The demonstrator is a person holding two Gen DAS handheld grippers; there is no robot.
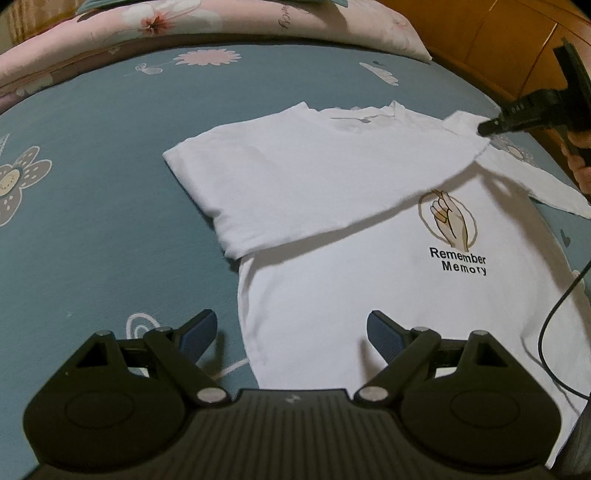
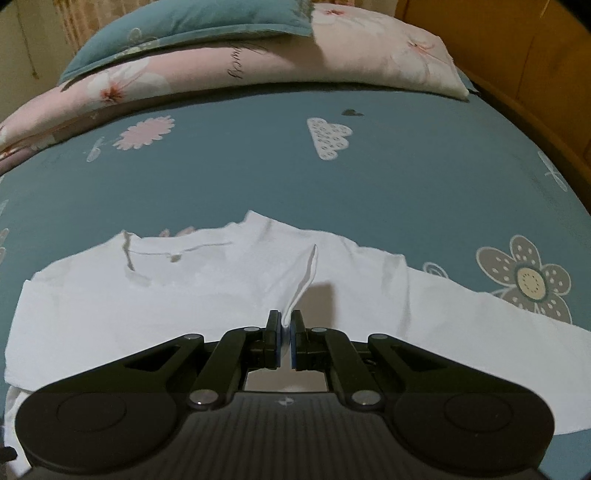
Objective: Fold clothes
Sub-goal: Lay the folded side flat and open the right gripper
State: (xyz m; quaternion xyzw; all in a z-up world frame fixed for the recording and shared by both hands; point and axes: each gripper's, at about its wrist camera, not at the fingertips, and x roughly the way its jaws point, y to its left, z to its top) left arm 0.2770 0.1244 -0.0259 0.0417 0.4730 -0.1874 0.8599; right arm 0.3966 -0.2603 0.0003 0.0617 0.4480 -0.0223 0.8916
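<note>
Left gripper (image 1: 291, 334), nearest in its own view: blue-padded fingers spread wide, nothing between them, hovering just above the lower hem of the white cotton T-shirt (image 1: 332, 229). One finger is over the bedsheet, the other over cloth.

The shirt lies print-up on the teal flower-patterned bedsheet (image 1: 92, 221). A hand drawing with the words "Remember Memory" (image 1: 458, 260) shows on the chest. One sleeve-and-shoulder portion is already turned inward across the chest as a diagonal flap; the opposite sleeve lies out flat toward the bed edge.

Right gripper (image 2: 284, 328): jaws pinched nearly together on a raised fold of the white cloth, which stands up from the pads in a thin peak. The left view shows this gripper at the far shoulder, near the collar, with a person's hand (image 1: 580, 162) behind it.

Handling judgement: light, thin, limp fabric. It tents under a pinch and will drape and crease rather than hold shape, so it likely needs two holds, at hem and shoulder along one side, to carry a straight fold line.

Farther back: a pink floral quilt (image 2: 258, 70) and a teal pillow (image 2: 184, 22), then a wooden headboard (image 2: 517, 48). No containers in view.
</note>
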